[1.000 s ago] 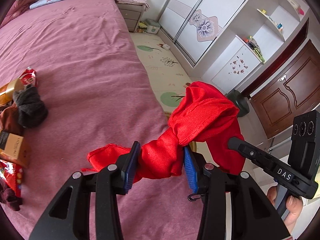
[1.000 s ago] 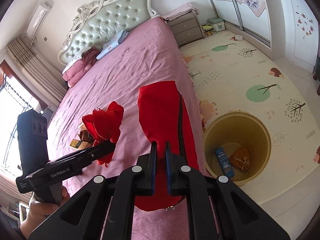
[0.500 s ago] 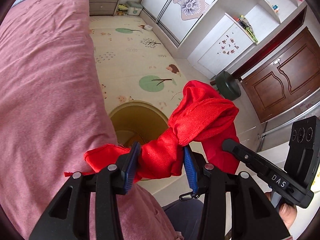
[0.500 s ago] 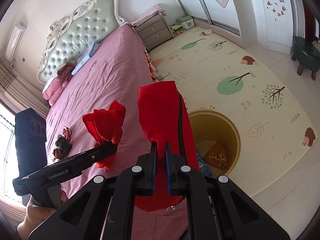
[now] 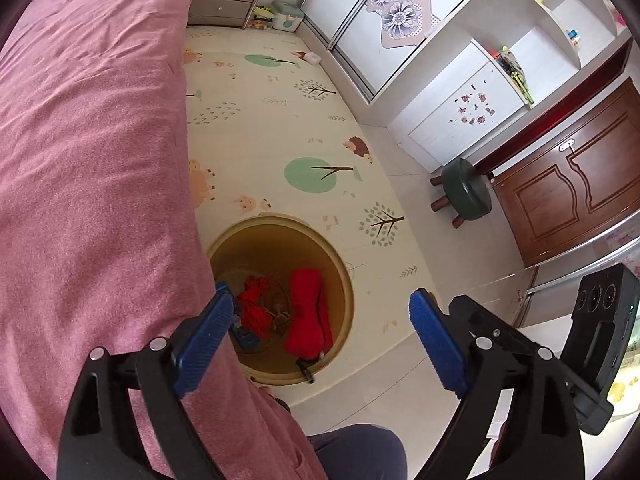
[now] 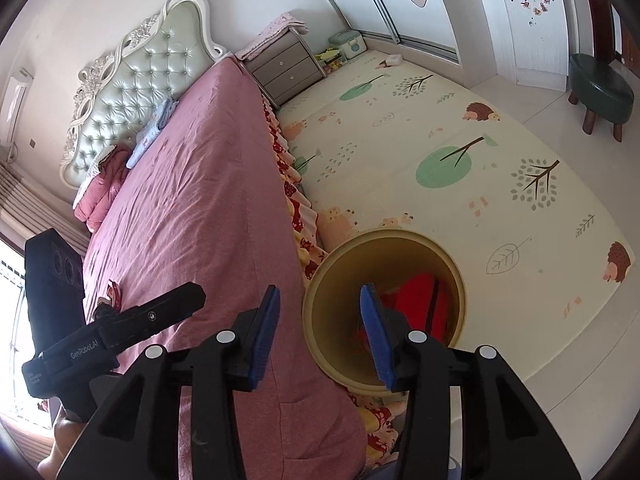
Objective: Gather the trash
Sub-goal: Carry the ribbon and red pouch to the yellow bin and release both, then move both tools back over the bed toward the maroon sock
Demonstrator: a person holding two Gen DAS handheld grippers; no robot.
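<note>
While my left gripper [image 5: 320, 336] hung over the yellow bin [image 5: 344, 280] beside the bed [image 5: 92, 168], its blue pads [image 5: 434, 344] stood wide apart with nothing between them; the jaws had just been opening. My right gripper [image 6: 320, 332] pointed down at the same bin [image 6: 316, 336] from the bed's edge, its jaws partly parted and bare, and they too had just been opening. Inside the bin lay the red cloth bundle [image 5: 306, 316], stretched along the bottom, with a smaller crumpled red piece [image 5: 252, 304] just beside it and some brownish scraps between them. In the right wrist view I could see only part of the red cloth [image 6: 416, 300] past my own finger. The bin stood on the patterned play mat [image 5: 256, 120], close against the pink bedspread. A green stool [image 5: 466, 194] stood well apart, near the wooden door [image 5: 580, 184].
</note>
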